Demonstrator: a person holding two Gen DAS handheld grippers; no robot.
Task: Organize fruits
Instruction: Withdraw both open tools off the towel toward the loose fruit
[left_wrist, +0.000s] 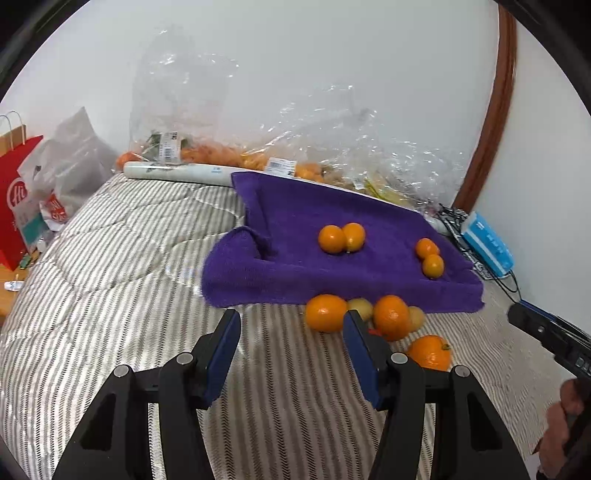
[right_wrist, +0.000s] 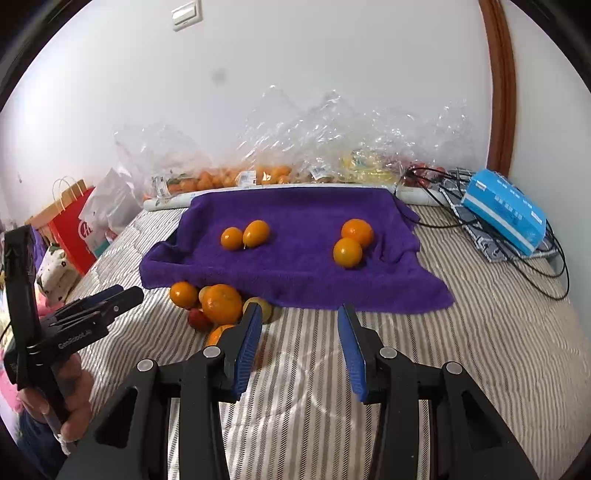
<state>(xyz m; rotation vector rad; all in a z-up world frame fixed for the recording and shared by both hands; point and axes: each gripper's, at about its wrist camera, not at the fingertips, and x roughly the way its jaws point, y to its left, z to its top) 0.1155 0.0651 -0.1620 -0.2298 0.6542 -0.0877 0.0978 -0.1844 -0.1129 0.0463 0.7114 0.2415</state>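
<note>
Your left tongs (left_wrist: 291, 321) and right tongs (right_wrist: 299, 314) both gape empty over the striped bed (right_wrist: 480, 350). Four oranges (right_wrist: 347, 252) sit mid-frame on the purple towel (right_wrist: 295, 266); a loose fruit pile (right_wrist: 221, 303) crowds its lower-left edge, cables (right_wrist: 554, 266) at right.

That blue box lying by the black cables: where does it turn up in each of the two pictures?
Left wrist view: the blue box lies at the far right, just past the purple towel's right edge.
Right wrist view: the blue box lies upper right, on the cables.
Shared landmark: the purple towel carrying two pairs of oranges.
</note>
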